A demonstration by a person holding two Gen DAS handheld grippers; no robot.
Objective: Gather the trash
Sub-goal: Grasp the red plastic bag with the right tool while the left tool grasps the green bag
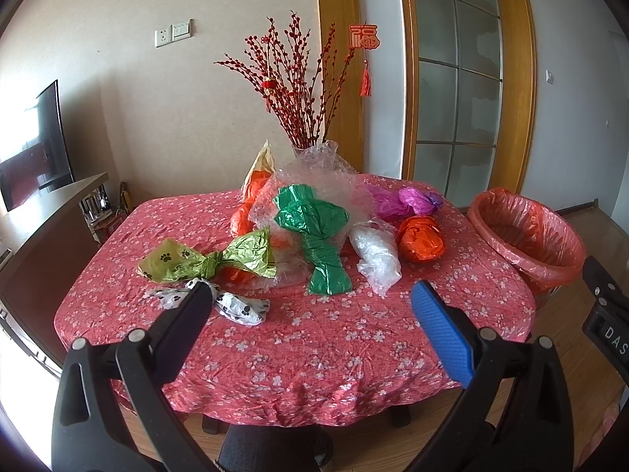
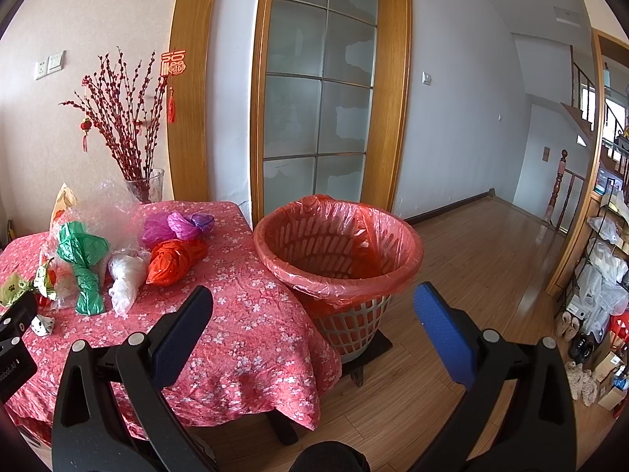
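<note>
Several crumpled plastic bags lie on a table with a pink flowered cloth (image 1: 298, 354): a green bag (image 1: 318, 232), a yellow-green paw-print bag (image 1: 204, 257), a white paw-print bag (image 1: 236, 305), a clear bag (image 1: 375, 251), an orange bag (image 1: 420, 238) and a purple bag (image 1: 405, 200). A waste basket (image 2: 338, 251) lined with a red bag stands right of the table. My left gripper (image 1: 310, 299) hovers open over the table's near side, its left finger close over the white paw-print bag. My right gripper (image 2: 312, 301) is open and empty in front of the basket.
A glass vase (image 2: 147, 187) of red branches and a heap of bubble wrap (image 1: 314, 181) sit at the back of the table. Wooden floor (image 2: 471, 259) stretches right toward shelves (image 2: 605, 259) with clutter. A dark cabinet (image 1: 47, 236) stands left of the table.
</note>
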